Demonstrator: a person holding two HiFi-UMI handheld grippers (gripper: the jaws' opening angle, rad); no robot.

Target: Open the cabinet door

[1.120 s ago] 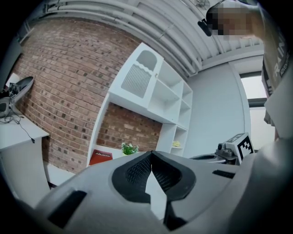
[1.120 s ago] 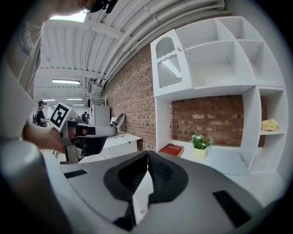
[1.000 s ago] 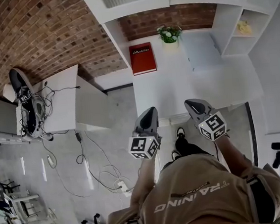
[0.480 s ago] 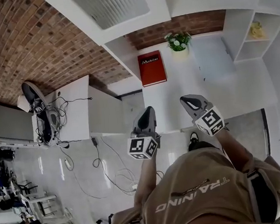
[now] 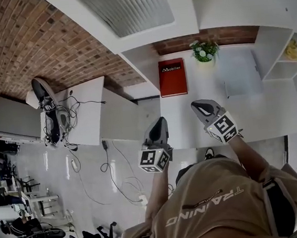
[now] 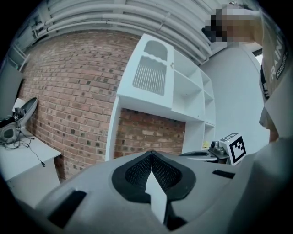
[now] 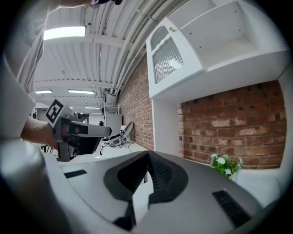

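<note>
The white upper cabinet has a door with a ribbed panel [image 5: 126,7], closed, above an open niche. It shows again as the door [image 6: 149,75] in the left gripper view and the door [image 7: 167,57] in the right gripper view. My left gripper [image 5: 161,121] is held level over the floor just before the white counter [image 5: 243,116], jaws together, empty. My right gripper [image 5: 196,105] hovers over the counter's front part, also shut and empty. Both are well short of the door. Each gripper's own tips [image 6: 151,153] [image 7: 147,153] meet with nothing between them.
A red book [image 5: 171,77] and a potted plant [image 5: 204,50] stand at the back of the counter. Open shelves [image 5: 282,59] are at the right. A white desk [image 5: 80,120] with cables and gear is at the left. Cables [image 5: 117,172] trail on the floor.
The person has stepped forward: the cabinet and counter lie nearer and lower in the head view. Both grippers have travelled forward with the body, still shut.
</note>
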